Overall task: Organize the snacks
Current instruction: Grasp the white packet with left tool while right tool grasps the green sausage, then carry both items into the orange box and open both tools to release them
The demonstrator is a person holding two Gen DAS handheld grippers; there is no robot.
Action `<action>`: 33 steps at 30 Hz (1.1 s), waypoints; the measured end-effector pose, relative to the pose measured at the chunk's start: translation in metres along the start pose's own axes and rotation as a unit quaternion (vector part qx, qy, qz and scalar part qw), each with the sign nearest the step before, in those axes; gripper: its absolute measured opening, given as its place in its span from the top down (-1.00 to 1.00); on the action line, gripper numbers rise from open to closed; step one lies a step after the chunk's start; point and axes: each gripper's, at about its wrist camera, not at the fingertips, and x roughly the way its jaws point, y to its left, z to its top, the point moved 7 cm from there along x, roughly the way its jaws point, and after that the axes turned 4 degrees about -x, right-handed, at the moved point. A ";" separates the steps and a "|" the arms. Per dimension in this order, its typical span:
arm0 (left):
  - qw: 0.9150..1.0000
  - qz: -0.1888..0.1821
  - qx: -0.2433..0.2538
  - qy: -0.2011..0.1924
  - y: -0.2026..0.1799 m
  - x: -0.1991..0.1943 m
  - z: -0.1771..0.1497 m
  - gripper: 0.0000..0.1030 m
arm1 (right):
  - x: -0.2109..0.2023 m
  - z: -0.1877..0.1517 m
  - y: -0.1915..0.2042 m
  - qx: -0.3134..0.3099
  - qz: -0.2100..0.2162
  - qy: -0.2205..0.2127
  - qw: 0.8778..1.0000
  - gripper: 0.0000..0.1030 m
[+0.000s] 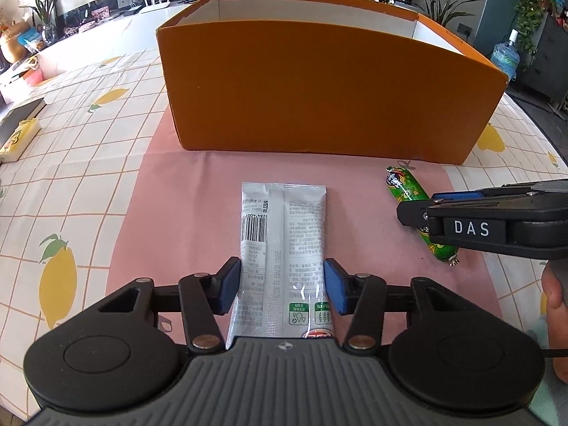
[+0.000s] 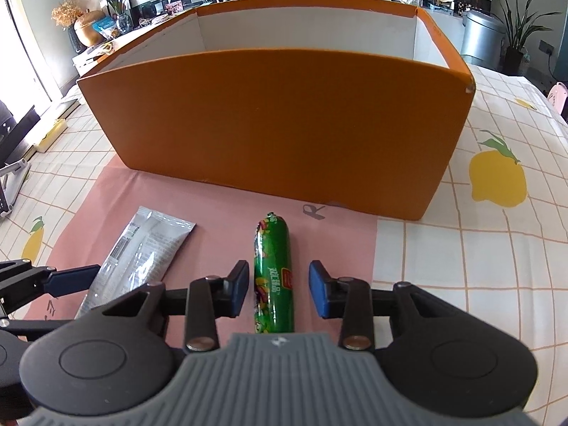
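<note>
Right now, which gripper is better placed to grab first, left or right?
Left. The left gripper has its jaws right against both edges of the silver packet. The right gripper straddles the green sausage with gaps on both sides.
</note>
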 end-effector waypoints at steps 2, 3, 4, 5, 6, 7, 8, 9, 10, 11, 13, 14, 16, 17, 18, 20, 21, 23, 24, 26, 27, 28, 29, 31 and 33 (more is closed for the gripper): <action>1.000 0.001 -0.002 -0.002 0.003 0.000 0.001 -0.10 | -0.001 0.000 -0.001 0.000 0.002 0.000 1.000 0.47; 1.000 0.000 -0.002 -0.003 0.004 0.000 0.001 -0.09 | -0.001 -0.001 0.000 -0.001 0.003 0.000 1.000 0.56; 1.000 -0.002 -0.005 -0.003 0.006 -0.002 0.001 -0.09 | -0.002 -0.001 0.000 -0.002 0.003 0.000 1.000 0.61; 1.000 -0.004 -0.008 -0.002 0.007 -0.002 0.002 -0.08 | 0.000 0.000 0.002 -0.005 0.002 0.000 1.000 0.61; 1.000 -0.006 -0.011 -0.002 0.009 -0.002 0.002 -0.08 | 0.000 0.000 0.002 -0.006 0.001 0.000 1.000 0.61; 1.000 -0.007 -0.013 -0.001 0.011 -0.003 0.002 -0.08 | 0.000 0.000 0.003 -0.008 0.001 0.000 1.000 0.62; 1.000 -0.007 -0.016 -0.001 0.013 -0.003 0.002 -0.08 | 0.001 0.000 0.004 -0.008 0.001 0.000 1.000 0.62; 1.000 -0.008 -0.020 -0.001 0.015 -0.004 0.002 -0.08 | 0.001 0.000 0.004 -0.008 0.001 0.000 1.000 0.62; 1.000 -0.008 -0.024 -0.002 0.017 -0.005 0.002 -0.07 | 0.001 0.000 0.004 -0.008 0.001 0.001 1.000 0.62; 1.000 -0.008 -0.027 -0.002 0.018 -0.007 0.002 -0.07 | 0.000 0.000 0.004 -0.007 0.001 0.000 1.000 0.62; 0.999 -0.008 -0.034 -0.006 0.022 -0.012 0.004 -0.07 | -0.003 0.001 0.004 -0.005 0.002 -0.007 1.000 0.62; 0.999 -0.010 -0.037 -0.010 0.023 -0.016 0.005 -0.07 | -0.006 0.001 0.003 -0.003 0.003 -0.012 1.000 0.62; 0.999 -0.014 -0.042 -0.017 0.025 -0.024 0.008 -0.07 | -0.013 0.001 0.004 -0.004 0.005 -0.023 1.000 0.62; 0.999 -0.016 -0.045 -0.021 0.026 -0.028 0.009 -0.07 | -0.017 0.000 0.005 -0.006 0.006 -0.029 1.000 0.62; 0.998 -0.019 -0.047 -0.026 0.027 -0.033 0.010 -0.07 | -0.020 0.000 0.006 -0.008 0.007 -0.035 0.999 0.62; 0.998 -0.023 -0.051 -0.034 0.028 -0.042 0.013 -0.07 | -0.028 0.000 0.007 -0.006 0.012 -0.043 0.999 0.62; 0.998 -0.026 -0.053 -0.037 0.028 -0.046 0.015 -0.07 | -0.032 -0.001 0.007 0.000 0.017 -0.046 0.999 0.62; 0.997 -0.033 -0.056 -0.046 0.029 -0.055 0.019 -0.07 | -0.042 -0.002 0.007 0.015 0.029 -0.052 0.998 0.62; 0.996 -0.036 -0.056 -0.052 0.029 -0.060 0.022 -0.07 | -0.047 -0.003 0.007 0.021 0.033 -0.056 0.998 0.62; 0.996 -0.041 -0.057 -0.061 0.028 -0.068 0.027 -0.07 | -0.059 -0.004 0.008 0.034 0.041 -0.064 0.997 0.62; 0.995 -0.045 -0.058 -0.065 0.028 -0.070 0.029 -0.07 | -0.065 -0.003 0.008 0.037 0.043 -0.067 0.996 0.62; 0.995 -0.050 -0.058 -0.068 0.027 -0.074 0.032 -0.07 | -0.071 -0.002 0.010 0.040 0.045 -0.072 0.996 0.62; 0.994 -0.053 -0.057 -0.070 0.025 -0.076 0.035 -0.07 | -0.077 0.000 0.011 0.041 0.046 -0.075 0.995 0.62; 0.994 -0.057 -0.053 -0.076 0.023 -0.078 0.040 -0.07 | -0.086 0.004 0.011 0.041 0.045 -0.081 0.995 0.62; 0.993 -0.062 -0.045 -0.085 0.019 -0.084 0.047 -0.07 | -0.096 0.009 0.010 0.041 0.043 -0.088 0.994 0.62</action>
